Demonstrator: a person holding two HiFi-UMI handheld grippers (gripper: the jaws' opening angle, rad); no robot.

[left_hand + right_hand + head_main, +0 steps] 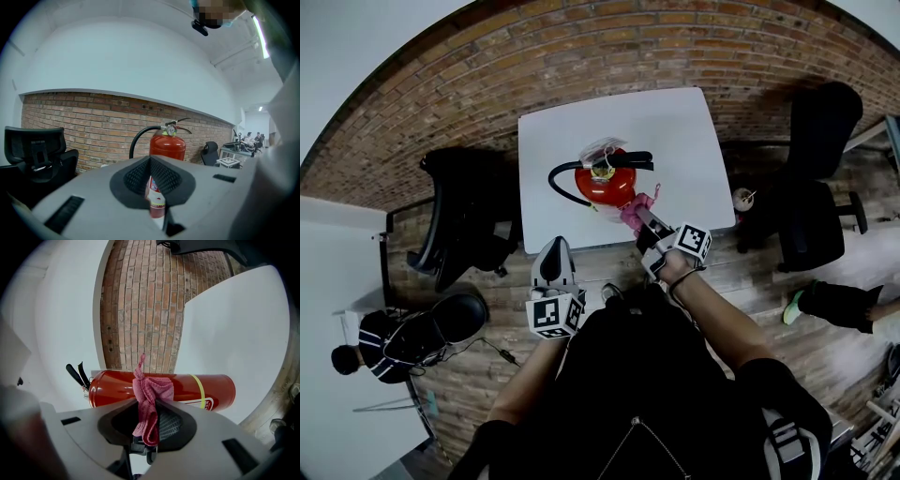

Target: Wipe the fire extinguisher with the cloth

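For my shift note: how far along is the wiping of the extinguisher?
Done: the cloth is picked up, clamped in the right tool.
In hand: it is held at the side of the upright extinguisher on the table; contact can't be confirmed.
Left: the wiping itself, since nothing shows how much has been covered. The left tool is short of the table, shut and empty.

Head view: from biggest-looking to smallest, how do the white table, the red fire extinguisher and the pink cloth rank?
1. white table
2. fire extinguisher, seen from above
3. pink cloth, partly pinched inside the right gripper, so some of it is hidden
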